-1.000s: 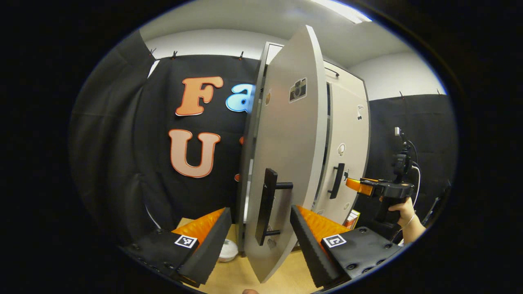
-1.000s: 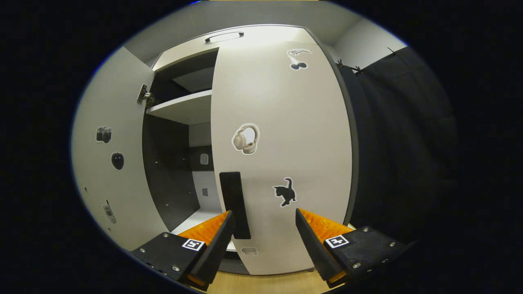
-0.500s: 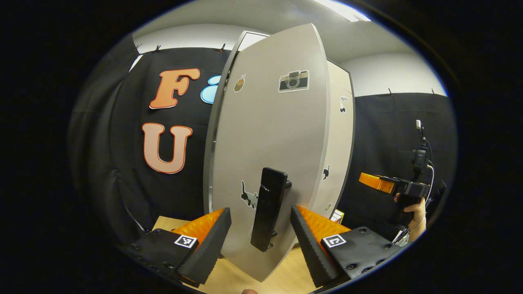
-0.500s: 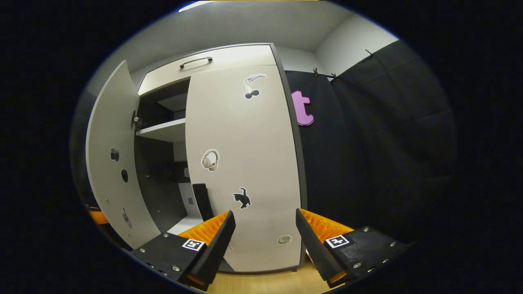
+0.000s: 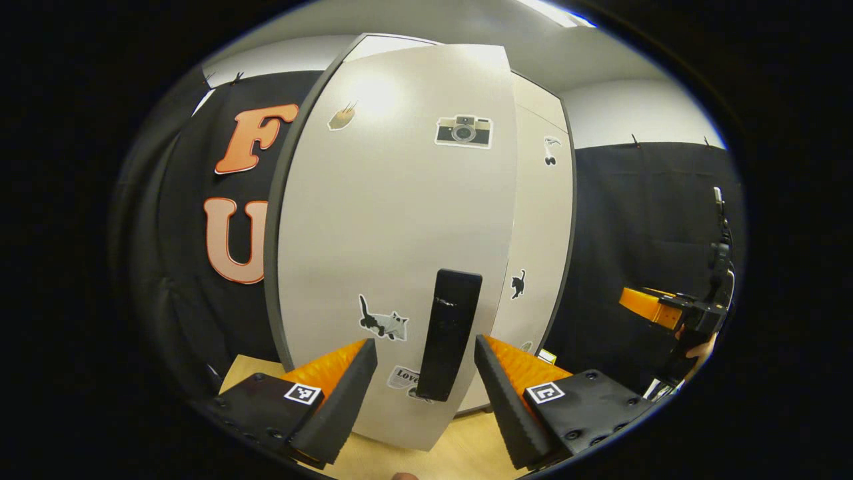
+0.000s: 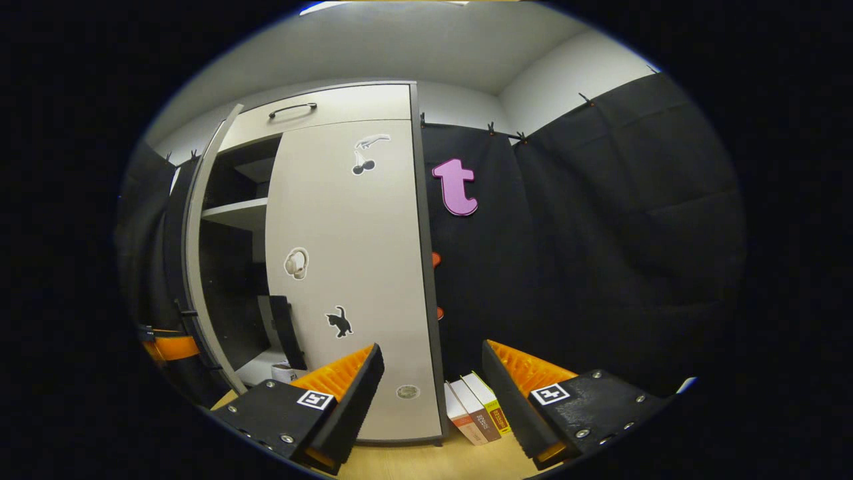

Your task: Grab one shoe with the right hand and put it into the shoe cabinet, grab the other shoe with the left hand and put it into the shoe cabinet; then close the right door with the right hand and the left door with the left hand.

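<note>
In the left gripper view, your left gripper [image 5: 425,380] has swung the left door [image 5: 393,227] much further round than a second ago: then you saw it nearly edge-on, now its face is broad before you, with its black handle [image 5: 450,333] standing upright between your spread fingers, which grip nothing. Whether a finger touches the door you cannot tell. The right door [image 5: 541,227] lies flat just behind the left door's free edge, and your right gripper [image 5: 643,303] has drawn back to the far right, well apart from the shoe cabinet [image 5: 533,100]. In the right gripper view, your right gripper [image 6: 432,377] sits farther off than before, fingers wide apart and empty, with open room between them and the cabinet. Here the right door [image 6: 346,267] is shut, while the left door [image 6: 200,267] shows edge-on with a dark gap remaining beside it; a shelf [image 6: 236,213] and a pale shoe [image 6: 285,371] show low inside. Books [image 6: 474,410] stand on the floor just right of the cabinet
</note>
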`<state>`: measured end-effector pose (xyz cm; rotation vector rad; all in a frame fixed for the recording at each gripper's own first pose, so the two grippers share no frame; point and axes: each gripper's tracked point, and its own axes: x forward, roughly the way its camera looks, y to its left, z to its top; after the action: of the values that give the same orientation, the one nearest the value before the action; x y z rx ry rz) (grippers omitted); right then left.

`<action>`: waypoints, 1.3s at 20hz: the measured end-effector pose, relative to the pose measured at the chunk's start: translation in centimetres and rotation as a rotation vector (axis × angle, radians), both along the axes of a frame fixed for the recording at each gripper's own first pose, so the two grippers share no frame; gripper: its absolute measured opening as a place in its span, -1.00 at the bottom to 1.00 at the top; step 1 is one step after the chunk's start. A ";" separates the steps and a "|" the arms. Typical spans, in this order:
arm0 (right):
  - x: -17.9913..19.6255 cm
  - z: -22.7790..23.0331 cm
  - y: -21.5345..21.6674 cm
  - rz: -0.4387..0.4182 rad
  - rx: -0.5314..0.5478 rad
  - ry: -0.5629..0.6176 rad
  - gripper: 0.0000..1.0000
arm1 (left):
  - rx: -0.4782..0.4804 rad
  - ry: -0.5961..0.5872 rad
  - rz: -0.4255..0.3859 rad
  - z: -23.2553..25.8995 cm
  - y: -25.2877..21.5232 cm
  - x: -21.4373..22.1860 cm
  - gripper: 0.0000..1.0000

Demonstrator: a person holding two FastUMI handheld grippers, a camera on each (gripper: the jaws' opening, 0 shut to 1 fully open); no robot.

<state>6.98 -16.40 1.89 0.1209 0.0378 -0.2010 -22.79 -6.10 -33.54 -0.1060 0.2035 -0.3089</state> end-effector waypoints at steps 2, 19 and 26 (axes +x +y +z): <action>-0.5 0.0 -1.2 -0.018 -0.007 0.002 0.84 | -0.013 0.008 0.008 -0.3 -0.9 1.0 0.92; -0.8 0.1 -5.6 -0.048 -0.079 0.007 0.84 | 0.096 -0.019 0.148 -1.1 -2.3 8.6 0.93; 0.4 2.3 -4.1 0.028 -0.086 -0.023 0.84 | 0.142 -0.012 0.236 -1.3 -1.7 9.0 0.94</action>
<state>7.43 -20.55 4.23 0.0364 0.0083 -0.1731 -13.82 -7.85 -34.82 0.0131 0.1985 -0.0598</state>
